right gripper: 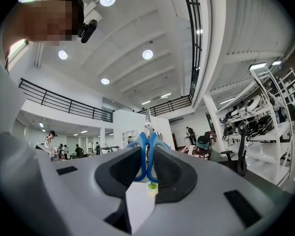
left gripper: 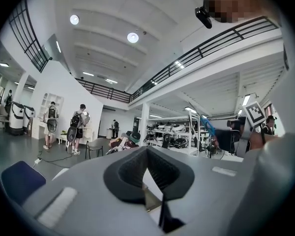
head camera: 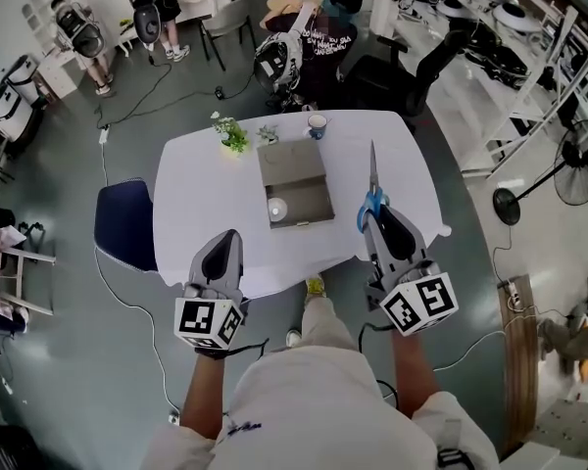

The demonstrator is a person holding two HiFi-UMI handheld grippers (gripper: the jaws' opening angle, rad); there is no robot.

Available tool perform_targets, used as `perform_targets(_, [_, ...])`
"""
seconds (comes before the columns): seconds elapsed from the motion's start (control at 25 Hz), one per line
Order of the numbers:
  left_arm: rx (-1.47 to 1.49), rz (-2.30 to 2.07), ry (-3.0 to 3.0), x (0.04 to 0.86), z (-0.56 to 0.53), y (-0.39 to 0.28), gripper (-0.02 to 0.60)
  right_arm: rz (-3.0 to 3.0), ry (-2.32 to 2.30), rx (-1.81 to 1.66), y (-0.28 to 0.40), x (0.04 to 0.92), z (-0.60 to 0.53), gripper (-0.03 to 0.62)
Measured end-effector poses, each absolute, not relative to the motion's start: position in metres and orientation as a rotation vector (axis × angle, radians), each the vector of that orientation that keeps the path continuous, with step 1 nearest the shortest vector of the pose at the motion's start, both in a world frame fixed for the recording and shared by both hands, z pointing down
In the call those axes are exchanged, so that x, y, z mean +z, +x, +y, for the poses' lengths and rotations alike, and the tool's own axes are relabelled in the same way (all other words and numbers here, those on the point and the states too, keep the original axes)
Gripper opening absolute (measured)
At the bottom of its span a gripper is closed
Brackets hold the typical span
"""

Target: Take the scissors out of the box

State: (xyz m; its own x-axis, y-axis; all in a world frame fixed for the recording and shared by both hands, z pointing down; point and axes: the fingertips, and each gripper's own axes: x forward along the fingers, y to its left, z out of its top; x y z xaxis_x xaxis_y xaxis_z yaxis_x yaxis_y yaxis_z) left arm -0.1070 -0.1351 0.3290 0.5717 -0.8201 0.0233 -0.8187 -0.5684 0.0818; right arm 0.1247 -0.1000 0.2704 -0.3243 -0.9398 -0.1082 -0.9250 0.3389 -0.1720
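I am holding the scissors (head camera: 372, 186) by their 2 loops in the right gripper (head camera: 376, 215), clear of the box (head camera: 294, 169): stiff, light, likely slippery; left gripper (head camera: 231, 235) closed, empty.

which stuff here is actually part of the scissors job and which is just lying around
Job: scissors, gripped in the right gripper; the open box.
Lying about: cup, leafy plant, blue chair, and the shut, empty left gripper.
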Motion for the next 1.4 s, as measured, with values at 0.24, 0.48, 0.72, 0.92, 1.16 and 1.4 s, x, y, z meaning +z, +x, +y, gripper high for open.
perform_targets(0.24, [-0.033, -1.404, 2.683, 0.337, -0.134, -0.110, 0.000, 2.430, -1.706, -0.112, 0.126, 0.272, -0.101, 0.087])
perform_targets(0.48, [-0.043, -1.396, 2.665, 0.339, -0.132, -0.107, 0.000, 2.435, -1.702, -0.112, 0.132, 0.271, -0.102, 0.087])
perform_targets(0.72, [-0.030, -1.393, 2.679, 0.337, -0.131, -0.101, 0.000, 2.430, -1.710, -0.108, 0.138, 0.271, -0.101, 0.087])
perform_targets(0.92, [-0.036, -1.378, 2.699, 0.332, -0.129, -0.093, 0.000, 2.413, -1.728, -0.102, 0.148, 0.269, -0.100, 0.087])
perform_targets(1.16, [-0.050, -1.368, 2.704, 0.330, -0.125, -0.090, 0.000, 2.414, -1.745, -0.085, 0.152, 0.270, -0.098, 0.087])
perform_targets(1.4, [-0.059, -1.373, 2.710, 0.324, -0.120, -0.091, 0.000, 2.412, -1.743, -0.079, 0.153, 0.266, -0.093, 0.087])
